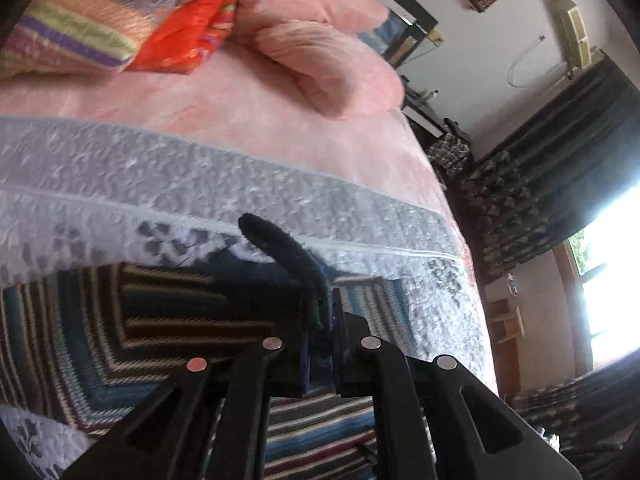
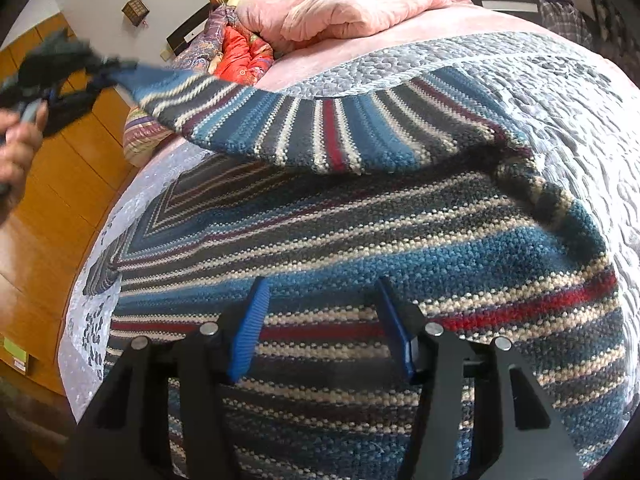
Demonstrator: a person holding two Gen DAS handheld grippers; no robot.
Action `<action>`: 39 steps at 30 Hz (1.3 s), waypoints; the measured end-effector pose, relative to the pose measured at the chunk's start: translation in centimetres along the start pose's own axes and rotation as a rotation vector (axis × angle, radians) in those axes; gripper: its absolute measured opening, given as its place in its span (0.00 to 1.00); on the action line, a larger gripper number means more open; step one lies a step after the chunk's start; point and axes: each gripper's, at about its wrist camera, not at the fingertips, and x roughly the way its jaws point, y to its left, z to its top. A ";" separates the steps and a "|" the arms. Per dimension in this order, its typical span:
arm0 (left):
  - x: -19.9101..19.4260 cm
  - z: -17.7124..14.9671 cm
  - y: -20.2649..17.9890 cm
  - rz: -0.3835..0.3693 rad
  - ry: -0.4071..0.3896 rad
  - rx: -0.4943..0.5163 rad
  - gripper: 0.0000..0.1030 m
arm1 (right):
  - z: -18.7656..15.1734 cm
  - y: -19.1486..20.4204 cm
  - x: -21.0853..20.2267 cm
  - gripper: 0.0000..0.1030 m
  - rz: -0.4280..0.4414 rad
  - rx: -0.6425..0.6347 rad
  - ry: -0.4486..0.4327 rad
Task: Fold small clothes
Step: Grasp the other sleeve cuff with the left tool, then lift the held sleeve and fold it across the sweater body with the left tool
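A striped knit garment (image 2: 360,240) in blue, grey, cream and red lies spread on the quilted bed cover. One part of it (image 2: 280,120) is lifted up and pulled toward the far left, where a hand (image 2: 18,148) holds my left gripper (image 2: 48,92). In the left wrist view, my left gripper (image 1: 320,320) is shut on the garment's dark edge (image 1: 280,244), with the striped knit (image 1: 120,320) hanging below it. My right gripper (image 2: 320,320) stands open just above the flat lower part of the garment, its blue pads (image 2: 250,328) apart with nothing between them.
The bed has a grey quilted cover (image 2: 580,120) over a pink sheet (image 1: 240,104). A rolled pink blanket (image 2: 352,4) and colourful bedding (image 2: 244,54) lie at the head. Wooden floor (image 2: 60,200) runs along the left of the bed. Dark curtains (image 1: 560,160) and a bright window (image 1: 612,280) are at the right.
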 end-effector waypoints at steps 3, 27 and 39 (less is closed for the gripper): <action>0.3 -1.4 3.1 0.018 0.011 -0.043 0.08 | 0.0 0.0 0.0 0.54 0.003 0.002 -0.001; 7.4 -9.4 13.7 0.188 0.110 -0.244 0.40 | -0.3 0.9 0.0 0.53 0.027 -0.028 0.001; -11.7 -12.8 28.0 0.213 -0.190 -0.515 0.77 | -0.9 3.2 -0.4 0.54 0.005 -0.101 0.008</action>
